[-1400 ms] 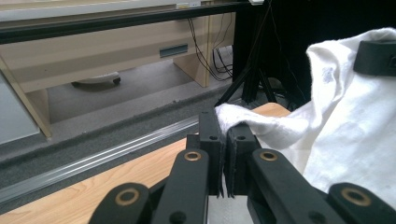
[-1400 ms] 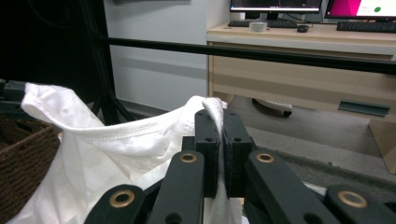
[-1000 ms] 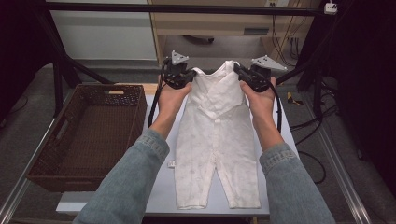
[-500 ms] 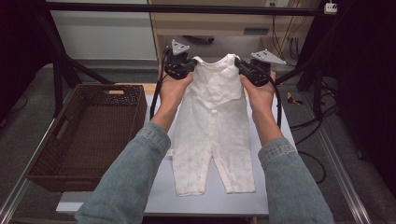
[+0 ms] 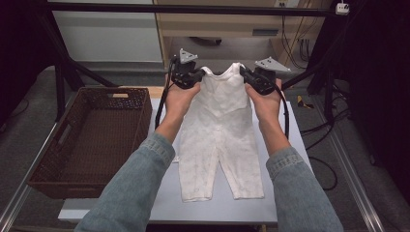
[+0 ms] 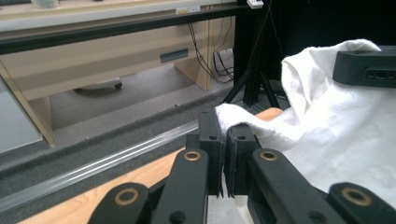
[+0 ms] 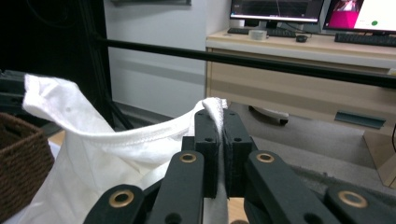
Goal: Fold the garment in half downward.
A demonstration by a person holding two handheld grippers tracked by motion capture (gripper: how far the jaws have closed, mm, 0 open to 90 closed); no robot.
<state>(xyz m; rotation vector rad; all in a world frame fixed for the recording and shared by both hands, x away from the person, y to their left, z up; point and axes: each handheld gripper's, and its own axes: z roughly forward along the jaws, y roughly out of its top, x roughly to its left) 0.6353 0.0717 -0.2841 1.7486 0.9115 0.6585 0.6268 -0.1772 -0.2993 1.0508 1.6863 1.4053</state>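
White cotton romper (image 5: 220, 130), seen from the high view: I hold it by its two shoulder straps at the far end of the pale tabletop (image 5: 285, 203), its upper part lifted and its legs lying flat toward me. My left tongs (image 5: 197, 75) are clamped on the left strap, my right tongs (image 5: 246, 76) on the right strap. A brown wicker basket (image 5: 51, 166) stands just beside the tabletop on my left. Left gripper view: the left tongs (image 6: 225, 140) are pressed together on a fold of the romper (image 6: 336, 130), with the other gripper's black body beyond it. Right gripper view: the right tongs (image 7: 219, 126) pinch the strap edge of the romper (image 7: 107, 154); the neckline hangs slack between the grips, and the basket (image 7: 21, 163) sits at lower left.
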